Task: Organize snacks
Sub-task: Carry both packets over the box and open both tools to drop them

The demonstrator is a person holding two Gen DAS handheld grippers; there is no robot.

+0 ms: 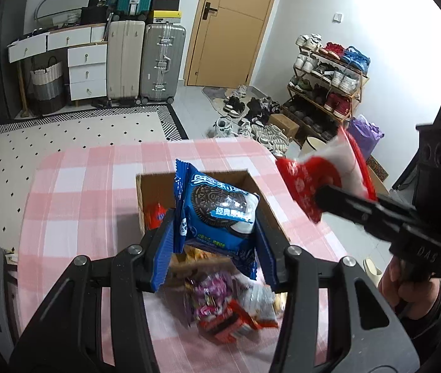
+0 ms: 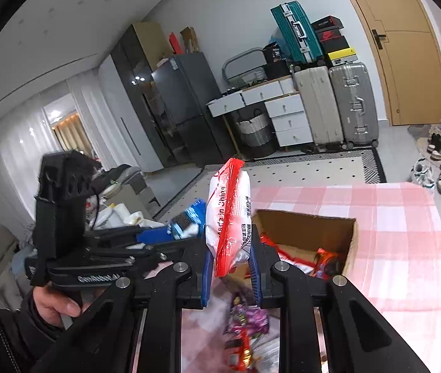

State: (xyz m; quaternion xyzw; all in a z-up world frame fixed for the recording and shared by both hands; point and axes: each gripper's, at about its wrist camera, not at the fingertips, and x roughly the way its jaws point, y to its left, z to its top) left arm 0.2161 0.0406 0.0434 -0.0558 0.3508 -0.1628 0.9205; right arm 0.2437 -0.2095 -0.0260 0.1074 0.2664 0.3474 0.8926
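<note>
Gripping an upright Oreo pack (image 1: 217,214), the left hand-held gripper (image 1: 214,236) hangs just above the cardboard box (image 1: 145,186); the right hand-held gripper (image 2: 229,264) pinches a red-and-white packet (image 2: 228,214), seemingly beside the box.

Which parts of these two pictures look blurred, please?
Left wrist view: the loose snack pile below the left claw is smeared, while the Oreo pack is sharp. Right wrist view: the same pile is smeared, while the red-and-white packet reads clearly.
</note>
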